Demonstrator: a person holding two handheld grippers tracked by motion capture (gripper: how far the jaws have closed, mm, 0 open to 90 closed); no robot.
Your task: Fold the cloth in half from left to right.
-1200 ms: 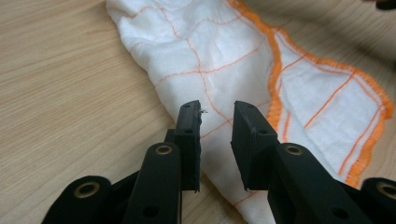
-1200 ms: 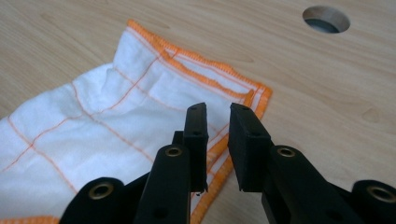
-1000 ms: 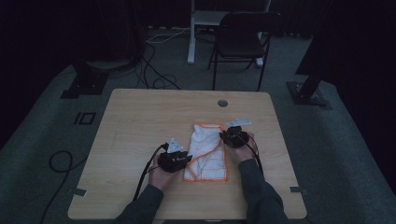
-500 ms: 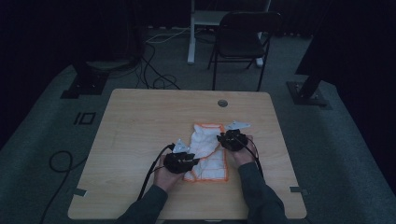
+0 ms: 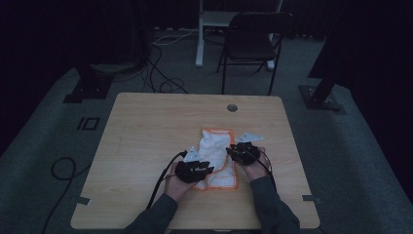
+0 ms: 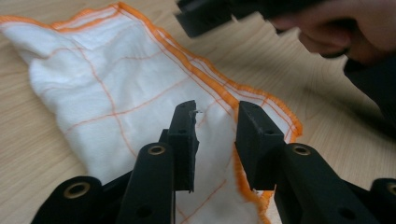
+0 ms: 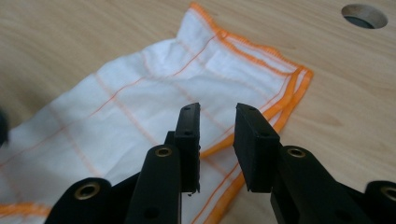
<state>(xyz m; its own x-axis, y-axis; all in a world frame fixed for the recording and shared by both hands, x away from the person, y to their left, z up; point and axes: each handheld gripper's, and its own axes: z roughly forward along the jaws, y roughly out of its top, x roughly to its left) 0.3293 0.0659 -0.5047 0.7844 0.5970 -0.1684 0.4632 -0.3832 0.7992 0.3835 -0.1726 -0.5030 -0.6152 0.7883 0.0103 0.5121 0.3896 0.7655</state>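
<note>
A white cloth with orange edging and orange grid lines lies folded and flat on the wooden table. My left gripper sits at the cloth's near left part, open, its jaws just above the fabric near the orange hem. At the cloth's right edge my right gripper is open too, with the hem under its jaws. The right gripper and the hand holding it appear at the top of the left gripper view. Neither pair of jaws holds anything.
A round cable hole is in the table near its far edge, also seen in the right gripper view as a hole. A chair stands behind the table. Cables lie on the floor at the left.
My left gripper has moved right and onto the cloth's near left part. The right gripper shifted slightly nearer along the cloth's right edge. The cloth lies as before.
</note>
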